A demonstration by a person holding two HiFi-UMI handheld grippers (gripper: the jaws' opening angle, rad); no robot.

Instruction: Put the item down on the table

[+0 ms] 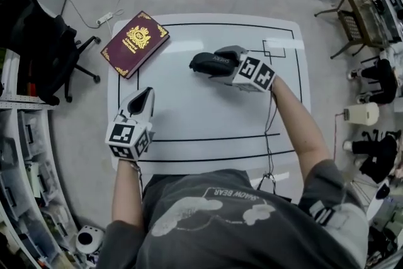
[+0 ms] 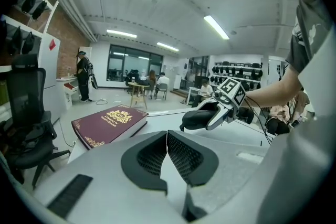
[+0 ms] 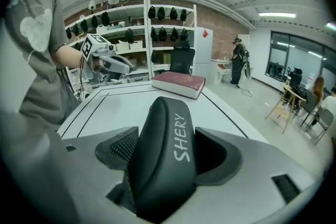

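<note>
One white tabletop (image 1: pixel 208 116) with thin black lines drawn on it fills the middle of the head view, and most of its surface is bare. A dark red book (image 1: pixel 135 43) with gold print lies flat at its far left corner, partly over the edge and well apart from both hands.

The item of the task is a black case (image 1: pixel 211 62). It is oblong and rounded, with a matte skin and the white word "SHERY" along its top, so I take it for a glasses case. It is over the far middle of the tabletop, and in the left gripper view it seems to hang a little above the surface, not resting on it.

The right hand-held gripper (image 1: pixel 228 64) pinches this case by its two long sides, with the jaws spread wide around it. The long axis of the case runs straight forward out of the jaws, toward the person's left, roughly level with the surface. The bare tabletop lies directly below it, so I judge that the coming move is only a lowering and then a release, and the right hand is the one to do it.

The left hand-held gripper (image 1: pixel 141 101) is at the near left of the tabletop, its jaws pressed together with nothing between them.
</note>
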